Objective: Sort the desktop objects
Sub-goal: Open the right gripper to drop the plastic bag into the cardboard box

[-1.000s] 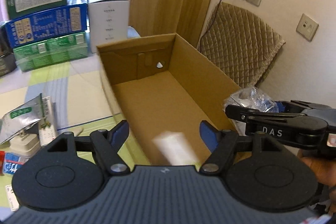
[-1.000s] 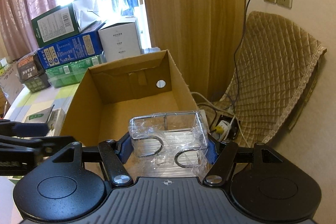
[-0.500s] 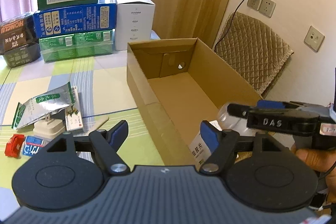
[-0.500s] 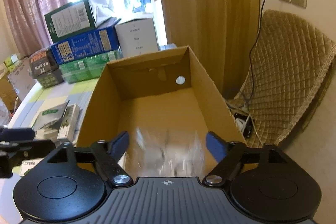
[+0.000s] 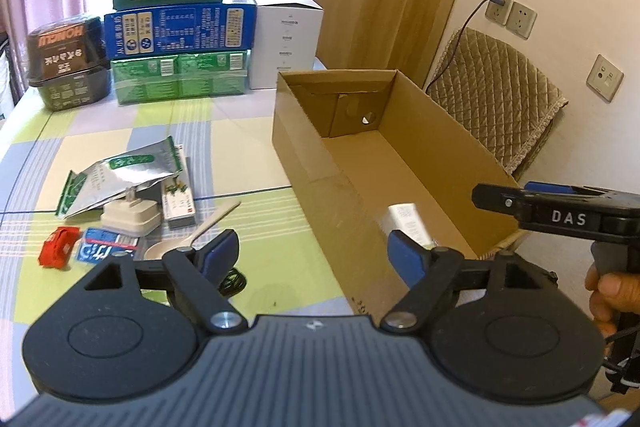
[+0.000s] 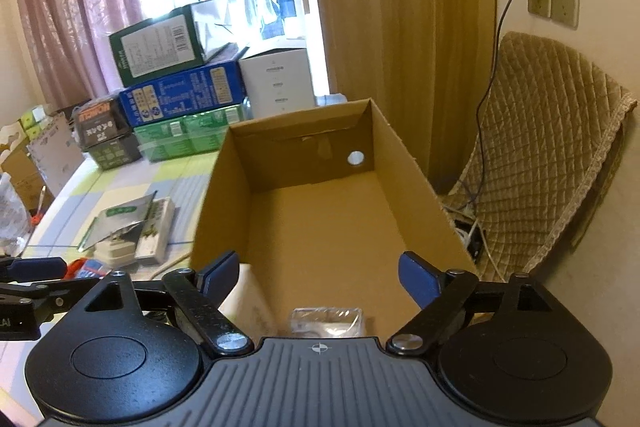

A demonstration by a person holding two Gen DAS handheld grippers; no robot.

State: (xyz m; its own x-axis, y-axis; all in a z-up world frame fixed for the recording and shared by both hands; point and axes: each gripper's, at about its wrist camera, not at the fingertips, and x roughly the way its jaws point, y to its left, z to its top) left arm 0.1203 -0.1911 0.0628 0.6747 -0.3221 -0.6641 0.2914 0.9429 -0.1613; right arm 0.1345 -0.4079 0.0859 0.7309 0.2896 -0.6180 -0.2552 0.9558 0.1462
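Observation:
An open cardboard box (image 5: 436,131) stands on the right of the table. A small white box (image 5: 408,223) lies inside it at the near end. In the right wrist view a clear plastic package (image 6: 326,321) lies on the box floor beside the white box (image 6: 252,303). My left gripper (image 5: 314,255) is open and holds nothing, above the box's near left corner. My right gripper (image 6: 318,273) is open and holds nothing, above the near end of the cardboard box (image 6: 416,167). Loose on the table are a foil pouch (image 5: 120,179), a white plug adapter (image 5: 130,217), a slim carton (image 5: 178,199) and a wooden spoon (image 5: 192,239).
A red packet (image 5: 58,247), a blue packet (image 5: 104,251) and a black cable (image 5: 234,281) lie near the table's front. Stacked cartons (image 5: 176,31) and a white box (image 5: 286,43) line the back. A quilted chair (image 6: 540,155) stands right of the box.
The right gripper opened and the clear plastic package dropped into the box. The white box fell from the left gripper into the box, and that gripper drew back and left.

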